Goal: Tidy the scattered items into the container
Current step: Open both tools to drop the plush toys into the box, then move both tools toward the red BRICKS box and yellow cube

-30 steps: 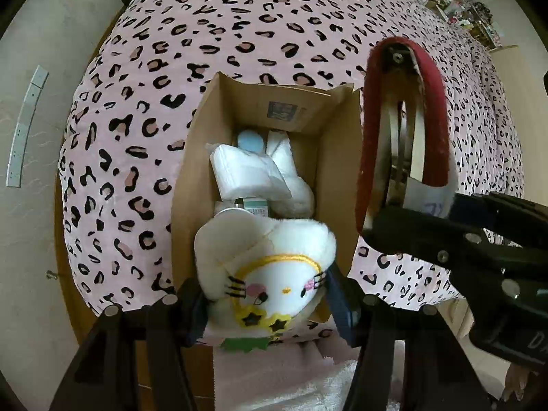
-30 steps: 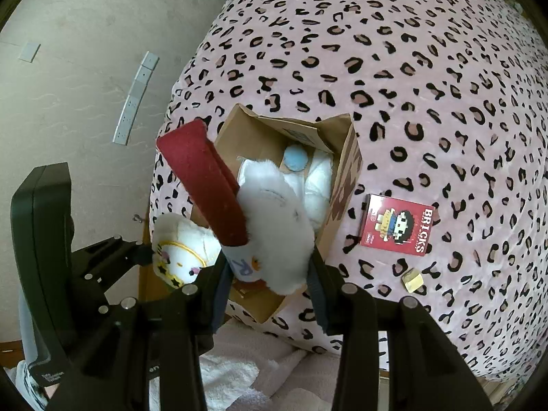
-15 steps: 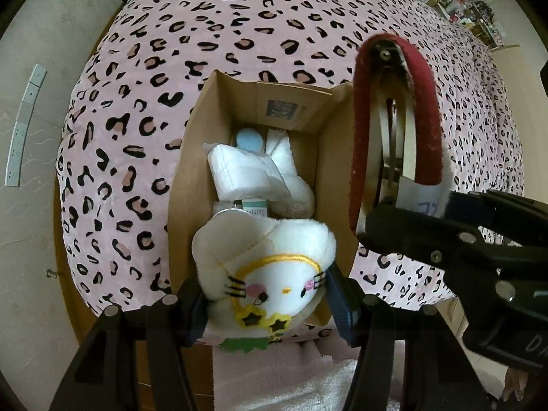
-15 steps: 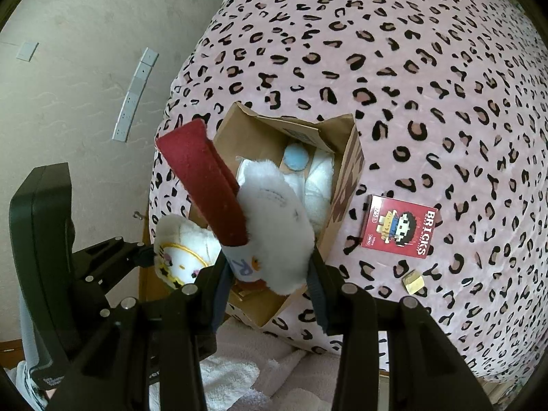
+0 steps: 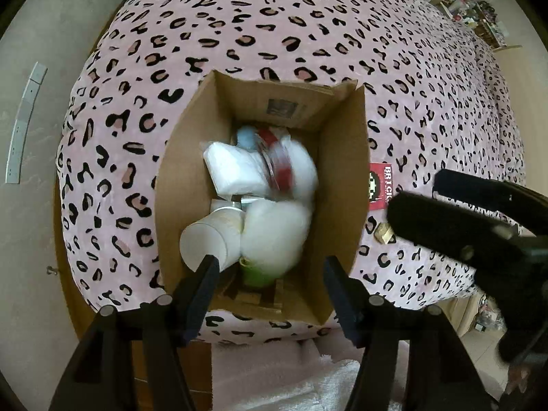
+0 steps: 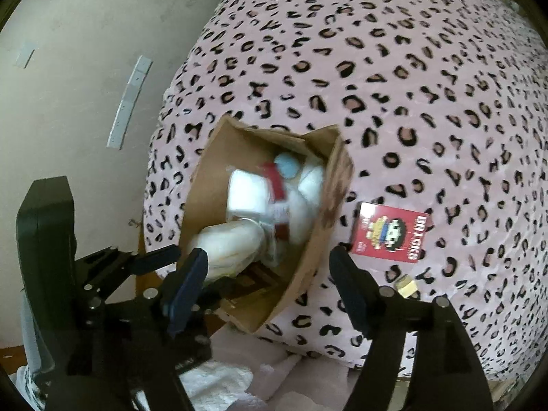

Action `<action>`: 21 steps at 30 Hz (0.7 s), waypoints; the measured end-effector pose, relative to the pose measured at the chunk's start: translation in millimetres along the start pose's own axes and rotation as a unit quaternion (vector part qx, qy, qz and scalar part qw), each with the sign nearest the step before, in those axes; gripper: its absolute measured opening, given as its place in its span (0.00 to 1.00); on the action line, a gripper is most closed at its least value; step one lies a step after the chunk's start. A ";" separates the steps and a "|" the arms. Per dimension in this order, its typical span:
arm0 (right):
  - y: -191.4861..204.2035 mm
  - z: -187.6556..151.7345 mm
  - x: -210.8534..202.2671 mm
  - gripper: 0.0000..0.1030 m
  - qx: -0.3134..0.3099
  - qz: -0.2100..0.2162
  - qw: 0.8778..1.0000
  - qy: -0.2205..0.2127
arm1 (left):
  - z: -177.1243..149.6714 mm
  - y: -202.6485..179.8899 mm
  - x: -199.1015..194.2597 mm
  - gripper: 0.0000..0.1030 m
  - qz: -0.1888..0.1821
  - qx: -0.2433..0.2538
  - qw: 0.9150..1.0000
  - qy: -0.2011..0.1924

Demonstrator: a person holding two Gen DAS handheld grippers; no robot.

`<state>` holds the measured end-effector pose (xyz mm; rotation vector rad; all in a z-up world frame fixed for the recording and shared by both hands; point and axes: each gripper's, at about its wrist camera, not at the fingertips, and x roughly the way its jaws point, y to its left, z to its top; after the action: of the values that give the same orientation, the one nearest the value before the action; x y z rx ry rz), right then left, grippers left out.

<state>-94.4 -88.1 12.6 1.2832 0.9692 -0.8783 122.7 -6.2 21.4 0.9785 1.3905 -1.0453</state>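
Note:
An open cardboard box (image 5: 337,185) (image 6: 202,191) sits on the leopard-print bed. Inside it lie the white cat plush (image 5: 274,236) (image 6: 229,243), a blurred red-and-white headband (image 5: 284,167) (image 6: 277,202), a white packet (image 5: 233,167) and a blue ball (image 5: 246,137). My left gripper (image 5: 269,274) is open and empty over the box's near end. My right gripper (image 6: 269,270) is open and empty over the box's near right wall. A red bricks box (image 6: 390,231) (image 5: 380,185) and a small tan block (image 6: 406,286) (image 5: 383,234) lie on the bed to the right of the box.
The pink leopard-print bedspread (image 5: 308,27) stretches far behind and to the right. A beige wall (image 6: 68,51) with white strips is on the left. White towel-like fabric (image 5: 291,387) lies below the bed edge. The right gripper's body (image 5: 479,239) crosses the left view.
Both grippers opened. The cat plush dropped from my left gripper into the box, and the red-and-white headband dropped from my right gripper into the box, still blurred from motion.

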 end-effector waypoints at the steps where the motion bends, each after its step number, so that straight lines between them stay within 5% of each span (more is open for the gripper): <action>1: -3.3 -1.7 -1.6 0.73 0.006 -0.001 1.000 -0.002 | -0.4 -0.1 -0.3 0.63 0.001 -0.002 1.000 0.000; 21: -111.6 -46.2 -39.2 0.73 0.144 -0.011 0.989 -0.037 | -3.9 -54.6 1.2 0.63 0.005 0.037 0.999 -0.005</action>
<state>-216.2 -52.7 7.9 1.4735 0.8206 -1.1056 69.2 -17.3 24.1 1.0310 1.3452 -1.1006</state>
